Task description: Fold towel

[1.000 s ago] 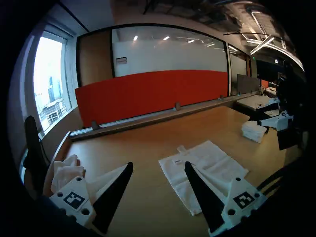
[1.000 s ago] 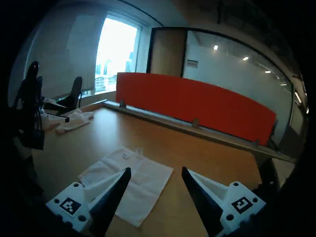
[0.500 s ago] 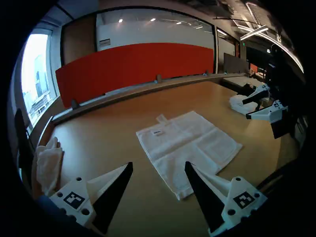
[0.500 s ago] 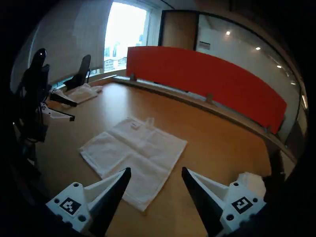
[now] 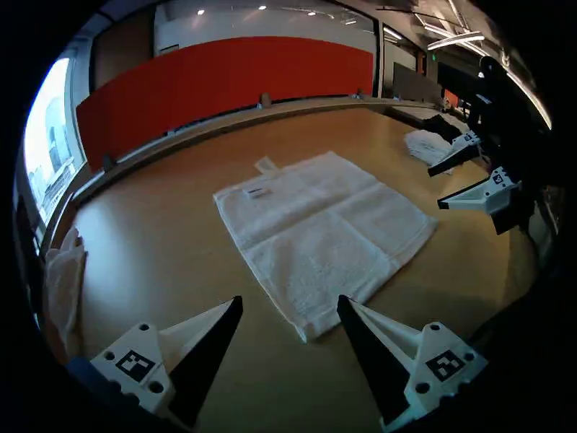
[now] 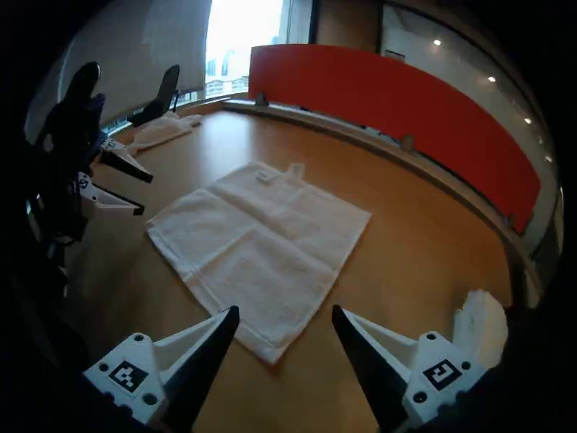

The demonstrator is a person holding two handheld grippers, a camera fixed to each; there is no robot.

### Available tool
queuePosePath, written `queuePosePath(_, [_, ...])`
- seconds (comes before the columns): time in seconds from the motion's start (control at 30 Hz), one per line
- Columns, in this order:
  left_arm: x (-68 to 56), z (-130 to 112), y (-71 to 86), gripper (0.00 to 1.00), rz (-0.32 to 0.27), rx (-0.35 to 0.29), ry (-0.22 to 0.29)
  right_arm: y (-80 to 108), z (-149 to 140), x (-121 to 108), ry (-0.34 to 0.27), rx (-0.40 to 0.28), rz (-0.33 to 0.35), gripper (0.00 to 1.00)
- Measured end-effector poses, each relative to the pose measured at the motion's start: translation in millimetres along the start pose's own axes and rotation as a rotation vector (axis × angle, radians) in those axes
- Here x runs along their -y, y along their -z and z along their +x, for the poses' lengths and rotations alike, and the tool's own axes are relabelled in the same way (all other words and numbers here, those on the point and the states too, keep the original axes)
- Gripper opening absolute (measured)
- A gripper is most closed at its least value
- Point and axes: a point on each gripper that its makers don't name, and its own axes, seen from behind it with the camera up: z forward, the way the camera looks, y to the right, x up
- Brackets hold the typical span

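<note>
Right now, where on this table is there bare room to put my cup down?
Bare tabletop runs between the towel and the red divider, and a wide patch lies between the towel and the crumpled cloths by the window. It is tighter at the other end, near the white pile.

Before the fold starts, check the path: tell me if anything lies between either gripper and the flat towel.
Nothing visible does. The towel lies flat on the table just ahead of the open left gripper and open right gripper. A white cloth pile and a crumpled cloth sit off at the table's edges.
</note>
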Motion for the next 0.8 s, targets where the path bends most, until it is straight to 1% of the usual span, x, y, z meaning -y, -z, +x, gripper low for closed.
queuePosePath(0.23, [-11.5,-22.1,-15.2,0.98,-0.023,0.06,0.0,-10.0,-25.6,4.2,0.029,0.068,0.021,1.0])
queuePosePath(0.43, [-16.8,-37.6,-22.1,0.97,-0.037,0.11,-0.003,-13.9,-41.1,9.9,0.043,0.114,0.061,0.99])
queuePosePath(0.6, [-19.3,-42.2,-24.8,0.95,-0.049,0.126,0.001,-14.8,-45.6,11.1,0.046,0.133,0.083,0.96])
queuePosePath(0.67, [-20.3,-42.7,-25.5,0.93,-0.052,0.129,-0.002,-14.7,-47.3,11.8,0.045,0.14,0.092,0.95])
queuePosePath(0.8, [-21.2,-42.6,-27.6,0.85,-0.055,0.134,-0.014,-15.6,-51.3,14.6,0.041,0.155,0.112,0.91])
